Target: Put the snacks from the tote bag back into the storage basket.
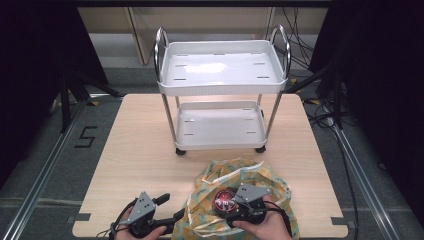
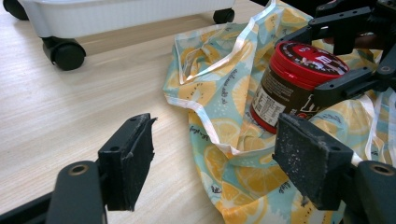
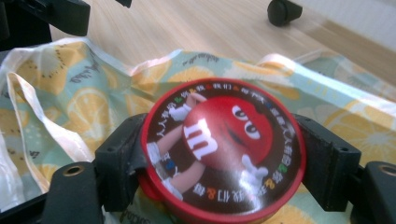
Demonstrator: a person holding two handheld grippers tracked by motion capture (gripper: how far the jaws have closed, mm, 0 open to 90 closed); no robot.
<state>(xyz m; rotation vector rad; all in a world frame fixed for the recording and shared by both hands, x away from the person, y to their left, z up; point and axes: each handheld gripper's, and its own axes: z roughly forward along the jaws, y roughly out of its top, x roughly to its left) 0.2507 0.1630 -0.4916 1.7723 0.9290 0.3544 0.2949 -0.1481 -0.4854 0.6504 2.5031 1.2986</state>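
The left gripper [image 1: 159, 212] sat with its jaws wide apart beside the bag [image 1: 272, 182]. The right gripper [image 1: 231, 206] squeezed the red-lidded jar [image 1: 225, 201] — partly out of the bag. The cart [image 1: 222, 87] behind waited bare — the putting away looked left to do.

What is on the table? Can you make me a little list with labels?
right tongs: shut on the red-lidded candy jar, held over the bag
left tongs: open, holding nothing, beside the bag
bag: lemon-print bag, crumpled on the near side of the table
cart: white two-shelf cart on black wheels, standing on the wooden table, both shelves bare
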